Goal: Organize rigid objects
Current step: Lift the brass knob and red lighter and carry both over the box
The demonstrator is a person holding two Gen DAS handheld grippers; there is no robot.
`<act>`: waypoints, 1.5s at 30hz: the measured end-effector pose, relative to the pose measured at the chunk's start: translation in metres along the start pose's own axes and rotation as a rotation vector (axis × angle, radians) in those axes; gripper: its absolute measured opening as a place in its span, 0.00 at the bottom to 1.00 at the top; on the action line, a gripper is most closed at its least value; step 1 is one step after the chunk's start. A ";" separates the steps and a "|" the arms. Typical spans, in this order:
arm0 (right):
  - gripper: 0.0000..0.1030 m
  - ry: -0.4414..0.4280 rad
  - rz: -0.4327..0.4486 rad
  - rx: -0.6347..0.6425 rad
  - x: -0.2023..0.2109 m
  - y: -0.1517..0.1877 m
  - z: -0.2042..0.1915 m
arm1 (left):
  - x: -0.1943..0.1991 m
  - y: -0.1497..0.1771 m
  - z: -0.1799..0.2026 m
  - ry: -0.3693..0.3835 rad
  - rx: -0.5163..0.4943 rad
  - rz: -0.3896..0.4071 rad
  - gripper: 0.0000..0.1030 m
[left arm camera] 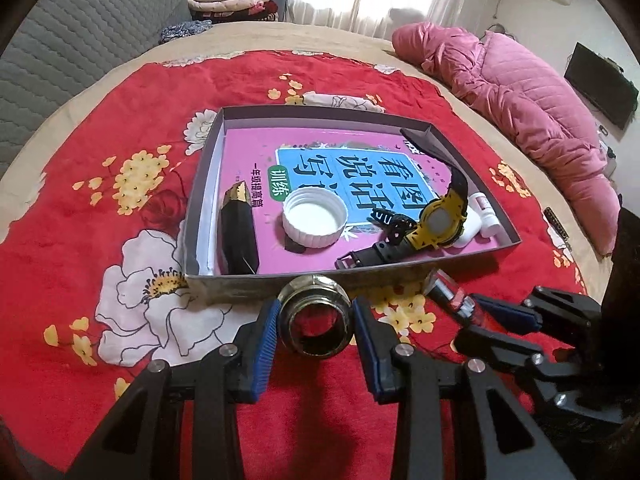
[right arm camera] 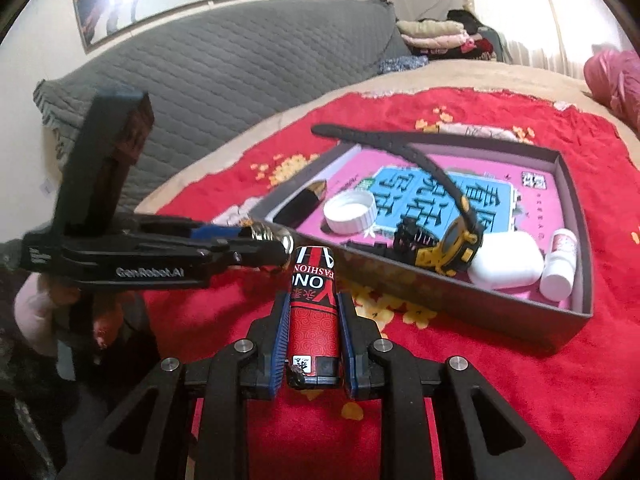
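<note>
Left gripper [left arm camera: 314, 322] fingers clamp a metal ring [left arm camera: 315, 316] at lower centre; right gripper [right arm camera: 312, 340] fingers clamp a red lighter [right arm camera: 313, 320], both just below the box [left arm camera: 240, 286].

A threaded metal ring fitting [left arm camera: 315, 312] and red lighter [right arm camera: 314, 318], apparently both clamped, just outside the grey tray [left arm camera: 280, 284].

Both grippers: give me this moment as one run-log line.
left gripper: shut on metal fitting | right gripper: shut on red lighter | both just outside near wall of tray | watch in tray
</note>
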State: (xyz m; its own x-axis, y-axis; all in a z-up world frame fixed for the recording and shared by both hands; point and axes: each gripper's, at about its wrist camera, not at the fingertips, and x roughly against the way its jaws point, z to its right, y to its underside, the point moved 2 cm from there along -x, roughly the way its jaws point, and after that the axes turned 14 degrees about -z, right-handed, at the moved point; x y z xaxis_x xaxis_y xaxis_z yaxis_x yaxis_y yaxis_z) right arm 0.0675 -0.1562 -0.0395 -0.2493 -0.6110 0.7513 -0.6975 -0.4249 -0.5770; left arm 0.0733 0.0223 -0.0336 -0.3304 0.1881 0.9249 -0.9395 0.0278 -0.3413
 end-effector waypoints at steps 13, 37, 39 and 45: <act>0.23 0.021 0.213 -0.116 0.055 -0.009 0.031 | 0.021 -0.016 0.008 0.000 -0.010 0.078 0.36; 0.23 0.246 0.233 -0.242 0.050 -0.014 0.080 | -0.008 -0.054 0.033 0.014 -0.035 0.077 0.36; 0.23 0.245 0.227 -0.241 0.047 -0.015 0.081 | -0.012 -0.055 0.035 0.014 -0.042 0.068 0.36; 0.23 0.242 0.219 -0.250 0.042 -0.015 0.084 | -0.018 -0.056 0.039 0.017 -0.049 0.058 0.36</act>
State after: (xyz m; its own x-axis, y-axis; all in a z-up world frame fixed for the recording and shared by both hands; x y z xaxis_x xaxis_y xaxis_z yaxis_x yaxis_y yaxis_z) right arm 0.1244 -0.2315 -0.0260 -0.5404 -0.4813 0.6901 -0.7445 -0.1085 -0.6587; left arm 0.1285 -0.0209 -0.0251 -0.3824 0.2079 0.9003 -0.9131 0.0641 -0.4027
